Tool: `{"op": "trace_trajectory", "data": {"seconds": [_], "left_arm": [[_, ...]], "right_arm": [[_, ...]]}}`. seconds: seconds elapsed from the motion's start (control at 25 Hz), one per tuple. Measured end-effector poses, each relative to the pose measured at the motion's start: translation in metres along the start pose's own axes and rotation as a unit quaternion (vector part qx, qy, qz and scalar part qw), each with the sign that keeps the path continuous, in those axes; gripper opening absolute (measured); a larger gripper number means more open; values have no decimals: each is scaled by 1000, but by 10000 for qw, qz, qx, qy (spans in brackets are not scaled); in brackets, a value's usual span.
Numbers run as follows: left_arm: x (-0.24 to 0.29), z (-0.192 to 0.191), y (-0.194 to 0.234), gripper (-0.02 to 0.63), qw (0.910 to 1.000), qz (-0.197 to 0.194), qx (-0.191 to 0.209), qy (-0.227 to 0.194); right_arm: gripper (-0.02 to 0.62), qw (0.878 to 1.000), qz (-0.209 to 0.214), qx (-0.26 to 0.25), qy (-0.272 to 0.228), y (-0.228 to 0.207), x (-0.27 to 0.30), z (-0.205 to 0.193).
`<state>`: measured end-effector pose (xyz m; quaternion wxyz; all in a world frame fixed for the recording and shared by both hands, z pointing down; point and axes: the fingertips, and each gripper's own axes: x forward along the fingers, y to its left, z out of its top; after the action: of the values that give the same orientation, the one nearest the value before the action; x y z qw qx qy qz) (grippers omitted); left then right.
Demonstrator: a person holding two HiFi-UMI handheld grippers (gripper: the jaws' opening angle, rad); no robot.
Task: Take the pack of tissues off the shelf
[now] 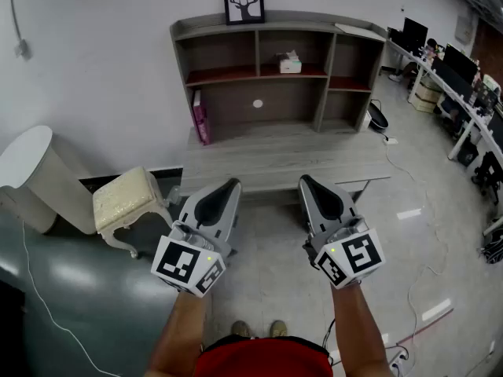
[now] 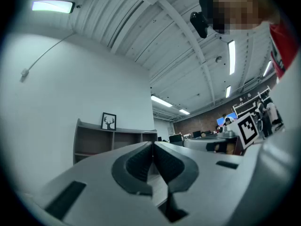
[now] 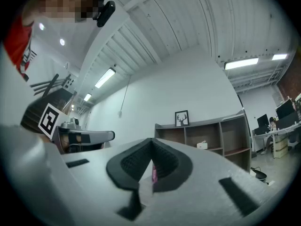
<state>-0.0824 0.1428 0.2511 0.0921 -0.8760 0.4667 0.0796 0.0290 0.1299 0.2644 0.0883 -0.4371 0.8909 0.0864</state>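
Note:
The pack of tissues [image 1: 290,62] is a small white box on the red-lined upper middle shelf of the grey shelf unit [image 1: 346,34], which stands at the back of a grey desk [image 1: 275,159]. In the right gripper view the pack of tissues [image 3: 202,145] shows far off on that shelf unit [image 3: 235,126]. My left gripper [image 1: 230,184] and right gripper [image 1: 305,180] hang side by side in front of the desk, well short of the shelves. Both are shut with nothing between the jaws, as seen in the left gripper [image 2: 153,145] and right gripper [image 3: 151,142] views.
A framed deer picture [image 1: 244,1] stands on top of the shelf unit. A pink book [image 1: 200,118] leans at the desk's left end. A cream stool [image 1: 126,199] and a white round table [image 1: 27,159] stand to the left. Office desks with monitors [image 1: 460,73] line the right; cables cross the floor.

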Motion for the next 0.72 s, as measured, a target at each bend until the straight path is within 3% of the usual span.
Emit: {"op": "trace_trajectory", "data": {"seconds": [0.32,0.72], "left_arm": [[8,-2,-4,11,10000,22,-8,2],[45,-10,-23,10,9998,165,16,-62]], "right_arm": [[5,9999,-4,111,-68,-9,-2,0],[5,10000,13,66,-18,-53,-12,-5]]}}
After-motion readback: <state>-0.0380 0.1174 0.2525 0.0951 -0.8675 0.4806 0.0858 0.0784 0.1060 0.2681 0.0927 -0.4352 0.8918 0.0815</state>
